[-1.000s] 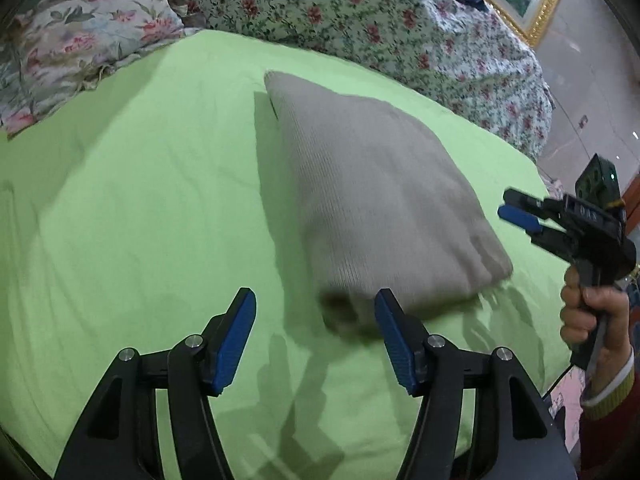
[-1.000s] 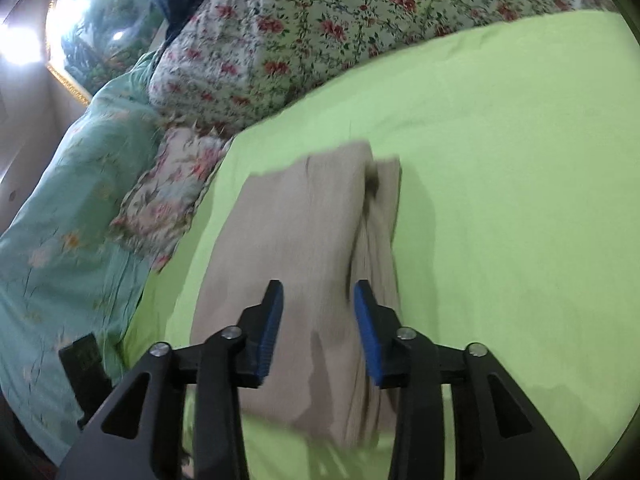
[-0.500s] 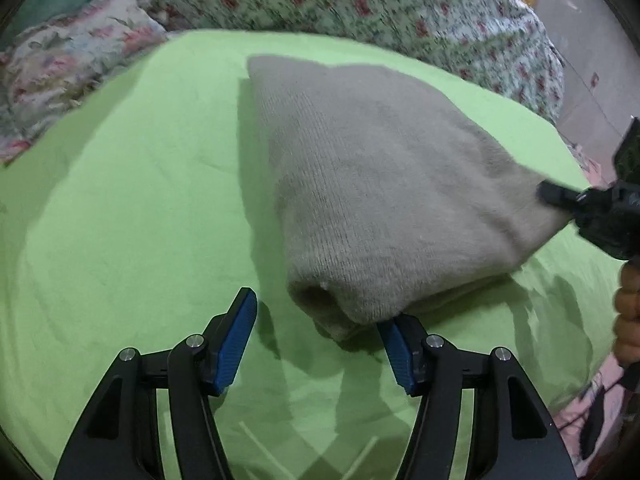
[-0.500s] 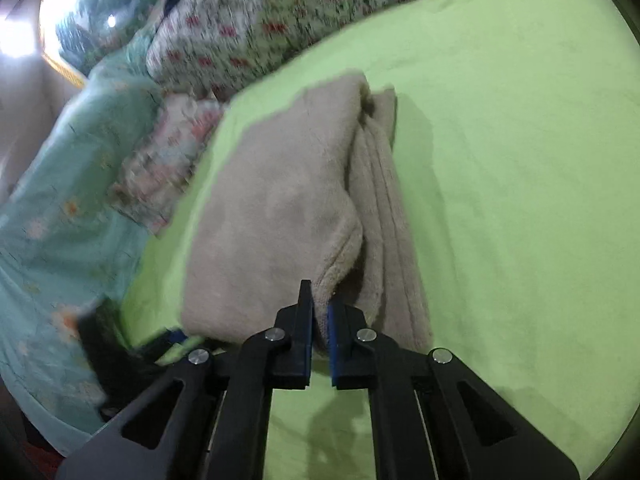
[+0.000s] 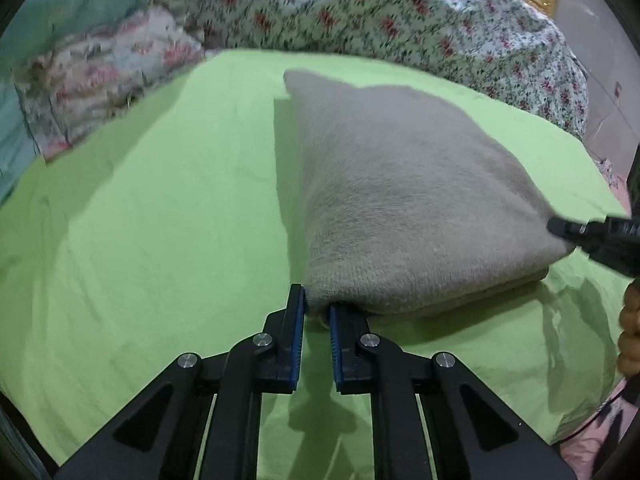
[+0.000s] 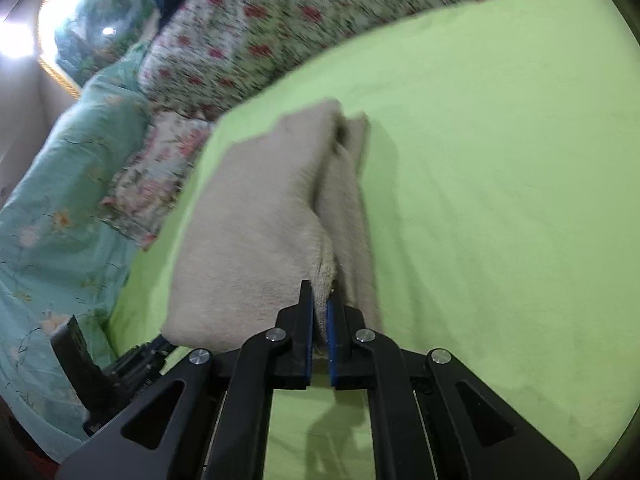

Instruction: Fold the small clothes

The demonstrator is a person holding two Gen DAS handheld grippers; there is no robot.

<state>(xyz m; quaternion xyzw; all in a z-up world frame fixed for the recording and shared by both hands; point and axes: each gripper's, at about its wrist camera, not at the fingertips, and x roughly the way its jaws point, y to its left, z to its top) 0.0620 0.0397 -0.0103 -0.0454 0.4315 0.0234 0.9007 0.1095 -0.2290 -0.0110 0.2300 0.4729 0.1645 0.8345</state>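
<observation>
A folded beige knit garment (image 5: 400, 200) lies on the green sheet (image 5: 160, 240). In the left wrist view my left gripper (image 5: 318, 300) is closing on the garment's near left corner, with cloth pinched between its blue pads. My right gripper (image 5: 554, 226) holds the near right corner at the frame's right edge. In the right wrist view the right gripper (image 6: 320, 292) is shut on that corner of the garment (image 6: 260, 220), which is lifted a little off the layer below. The left gripper (image 6: 160, 344) shows at lower left, its tips hidden under the cloth.
A floral quilt (image 5: 360, 8) is heaped along the far side of the bed, with a floral pillow (image 5: 100, 76) and a teal cover (image 6: 60, 200) at one end. The bed's edge runs close behind both grippers. A hand (image 5: 630, 320) holds the right gripper.
Both grippers came down to the garment's near edge and closed on its two near corners, the right one first. The near edge is now bunched and slightly raised.
</observation>
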